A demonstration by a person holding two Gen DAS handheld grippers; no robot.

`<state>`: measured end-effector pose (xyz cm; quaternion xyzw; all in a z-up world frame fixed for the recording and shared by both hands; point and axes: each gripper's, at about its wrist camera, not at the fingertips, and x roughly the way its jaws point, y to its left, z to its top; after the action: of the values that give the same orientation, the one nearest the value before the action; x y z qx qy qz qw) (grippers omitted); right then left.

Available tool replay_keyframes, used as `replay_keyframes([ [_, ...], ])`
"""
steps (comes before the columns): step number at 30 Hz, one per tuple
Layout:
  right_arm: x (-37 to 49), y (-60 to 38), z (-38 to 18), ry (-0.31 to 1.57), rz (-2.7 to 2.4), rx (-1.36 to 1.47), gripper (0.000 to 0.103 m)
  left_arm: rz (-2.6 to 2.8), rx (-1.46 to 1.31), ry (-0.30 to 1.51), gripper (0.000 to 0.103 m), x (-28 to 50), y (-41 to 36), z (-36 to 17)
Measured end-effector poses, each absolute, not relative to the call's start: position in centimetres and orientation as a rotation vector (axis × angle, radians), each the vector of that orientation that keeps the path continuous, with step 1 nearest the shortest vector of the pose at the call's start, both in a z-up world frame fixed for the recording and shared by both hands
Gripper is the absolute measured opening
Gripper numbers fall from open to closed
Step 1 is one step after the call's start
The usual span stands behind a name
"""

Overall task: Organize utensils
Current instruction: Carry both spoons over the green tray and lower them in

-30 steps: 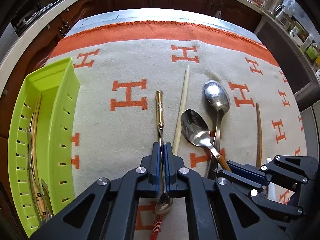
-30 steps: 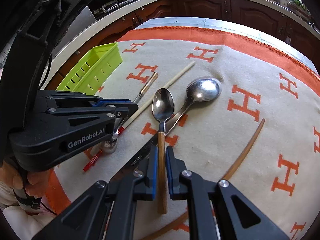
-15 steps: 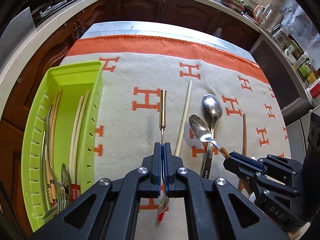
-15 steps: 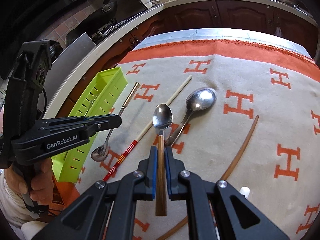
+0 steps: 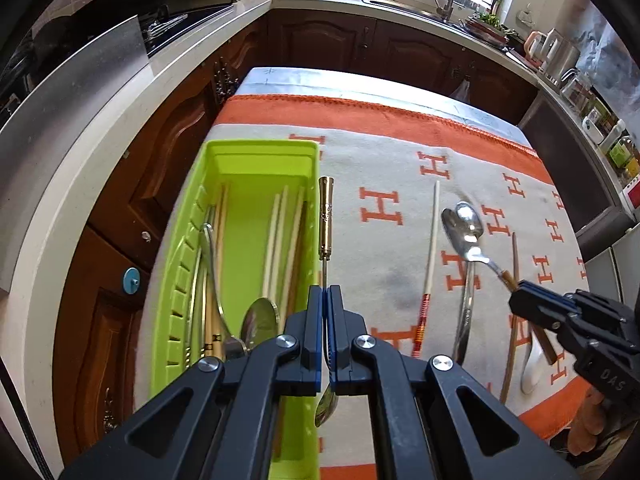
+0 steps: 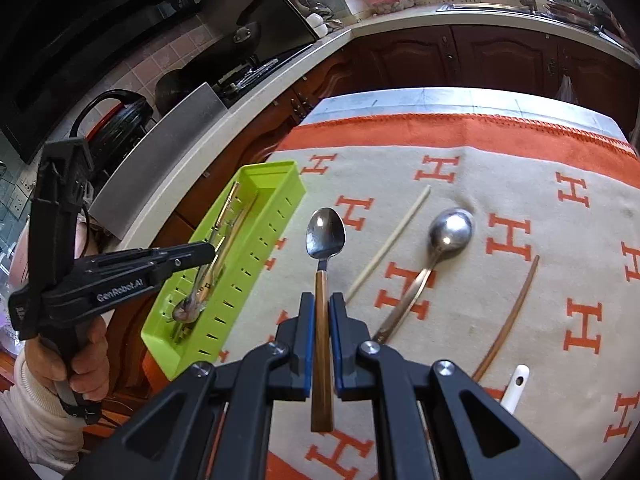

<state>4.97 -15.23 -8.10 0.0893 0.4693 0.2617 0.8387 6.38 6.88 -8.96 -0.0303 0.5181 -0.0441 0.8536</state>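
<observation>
Both grippers clamped | left gripper: gold-handled spoon over tray rim | right gripper: wood-handled spoon

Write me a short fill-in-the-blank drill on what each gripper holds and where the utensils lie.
1. The left gripper is shut on a spoon with a ____-coloured handle.
2. The right gripper holds a spoon with a ____ handle.
3. The tray holding chopsticks and cutlery is ____ in colour.
4. The large steel spoon lies on the ____.

Missing words: gold; wooden; green; blanket
</observation>
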Motion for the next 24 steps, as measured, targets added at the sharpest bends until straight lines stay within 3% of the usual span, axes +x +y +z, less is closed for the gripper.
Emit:
replay_keyframes([
  [9, 4.6, -8.5, -5.8, 1.012, 0.605, 0.173, 0.007, -0.057, -0.063, 1.146, 0.000, 4.5, 12.0, -11.9],
  [16, 6.1, -4.1, -6.9, 1.082, 0.560, 0.204, 0.007, -0.026, -0.085, 1.105, 0.023, 3.4, 14.2, -12.2],
  [20, 7.2, -2.0, -7.9, 1.113, 0.519, 0.201, 0.007, 0.012, -0.090, 1.041, 0.027, 3.1, 15.3, -11.1],
  [24, 8.4, -0.5, -8.8, 1.138, 0.476, 0.208, 0.007, 0.061, -0.075, 0.997, 0.042, 3.3, 16.3, -10.2],
])
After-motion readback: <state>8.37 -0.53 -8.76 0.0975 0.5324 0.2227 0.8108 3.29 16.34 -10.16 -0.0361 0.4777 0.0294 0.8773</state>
